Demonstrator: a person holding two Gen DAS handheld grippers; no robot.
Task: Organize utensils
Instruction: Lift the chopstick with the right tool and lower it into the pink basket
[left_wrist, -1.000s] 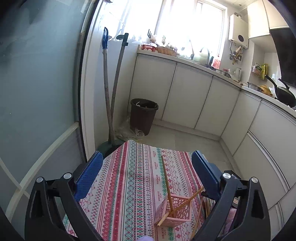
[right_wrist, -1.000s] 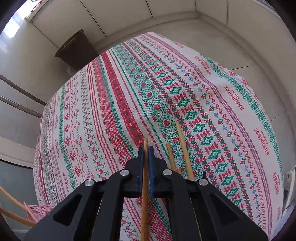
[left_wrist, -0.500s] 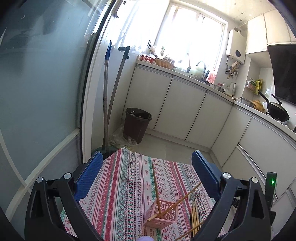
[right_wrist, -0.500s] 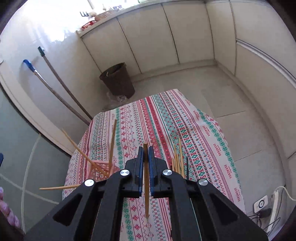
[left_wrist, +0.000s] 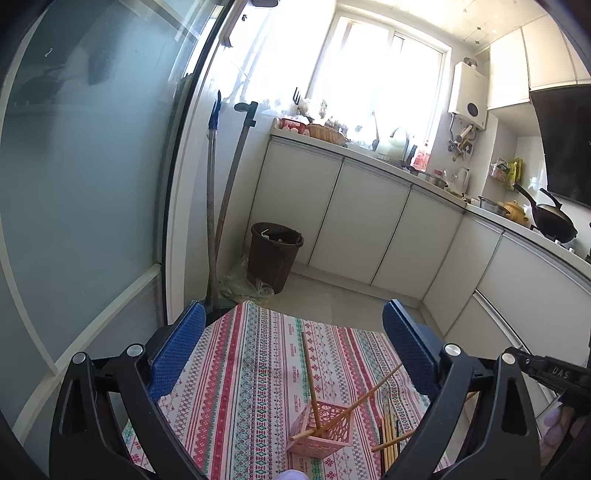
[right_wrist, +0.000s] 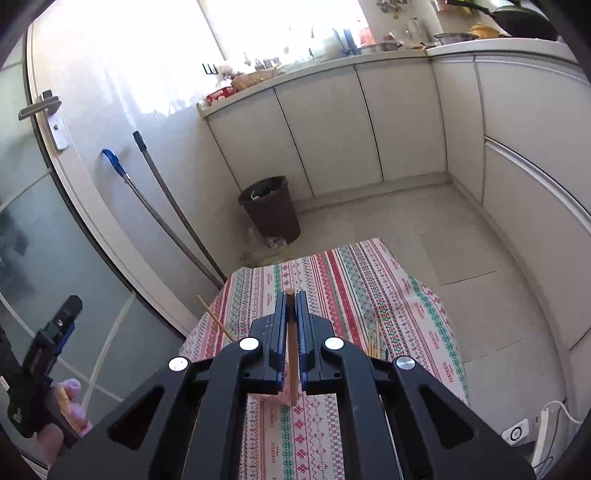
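A pink lattice holder (left_wrist: 325, 424) stands on the striped tablecloth (left_wrist: 240, 369) with two wooden chopsticks (left_wrist: 308, 373) leaning out of it. Several loose chopsticks (left_wrist: 388, 435) lie to its right. My left gripper (left_wrist: 291, 350) hovers open above the table with nothing between its pads. My right gripper (right_wrist: 290, 299) is shut on one wooden chopstick (right_wrist: 292, 354), held high over the cloth (right_wrist: 369, 288). The holder (right_wrist: 282, 395) shows only as a pink sliver under its fingers. The left gripper (right_wrist: 48, 350) appears at the left edge, in a hand (right_wrist: 70, 402).
A brown bin (left_wrist: 275, 254) stands on the floor beyond the table, with two long handles (left_wrist: 221, 206) leaning on the wall beside a glass door (left_wrist: 85, 166). White cabinets (left_wrist: 369, 221) line the back and right. A power strip (right_wrist: 517, 432) lies on the floor.
My right gripper has risen well above the table with the chopstick and tipped upward, so the room now shows. The left gripper rose a little and stayed open.
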